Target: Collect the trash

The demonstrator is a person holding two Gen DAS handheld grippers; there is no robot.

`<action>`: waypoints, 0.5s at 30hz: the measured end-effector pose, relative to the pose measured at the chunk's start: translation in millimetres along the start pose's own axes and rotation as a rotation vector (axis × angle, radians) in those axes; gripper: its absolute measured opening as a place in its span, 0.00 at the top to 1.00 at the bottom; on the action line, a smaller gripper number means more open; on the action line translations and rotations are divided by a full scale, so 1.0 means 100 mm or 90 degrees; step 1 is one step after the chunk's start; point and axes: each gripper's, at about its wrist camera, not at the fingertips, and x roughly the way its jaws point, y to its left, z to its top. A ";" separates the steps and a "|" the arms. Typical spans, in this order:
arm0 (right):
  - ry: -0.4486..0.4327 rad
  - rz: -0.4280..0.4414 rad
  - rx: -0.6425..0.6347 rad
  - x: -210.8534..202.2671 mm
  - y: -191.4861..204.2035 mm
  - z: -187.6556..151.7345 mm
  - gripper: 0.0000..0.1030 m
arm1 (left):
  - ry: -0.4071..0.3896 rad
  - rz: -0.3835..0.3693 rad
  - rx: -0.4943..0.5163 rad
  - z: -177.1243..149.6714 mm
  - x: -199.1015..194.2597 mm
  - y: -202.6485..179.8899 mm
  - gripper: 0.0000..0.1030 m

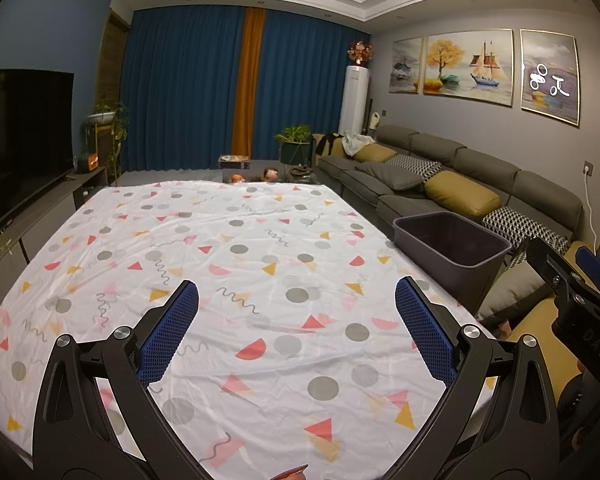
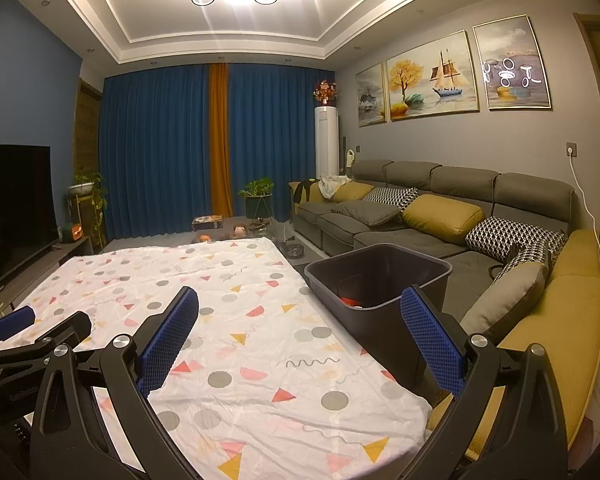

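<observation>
A dark grey bin (image 1: 440,266) stands at the right edge of the table, beside the sofa. In the right wrist view the bin (image 2: 370,330) holds a red piece of trash (image 2: 350,302) at its bottom. My left gripper (image 1: 296,320) hangs open over the patterned tablecloth (image 1: 240,248) with nothing between its fingers. My right gripper (image 2: 300,338) is open too, over the table's right part just short of the bin. A small reddish thing (image 1: 290,474) peeks in at the bottom edge of the left wrist view, mostly cut off.
A grey and yellow sofa (image 2: 420,236) with cushions runs along the right, close behind the bin. A TV (image 1: 20,136) on a low cabinet lines the left wall. Beyond the table's far end are plants, a low table with toys and blue curtains.
</observation>
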 end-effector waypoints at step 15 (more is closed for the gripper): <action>0.001 0.000 0.002 -0.01 0.00 0.01 0.05 | -0.002 -0.006 0.001 0.02 -0.01 0.01 0.06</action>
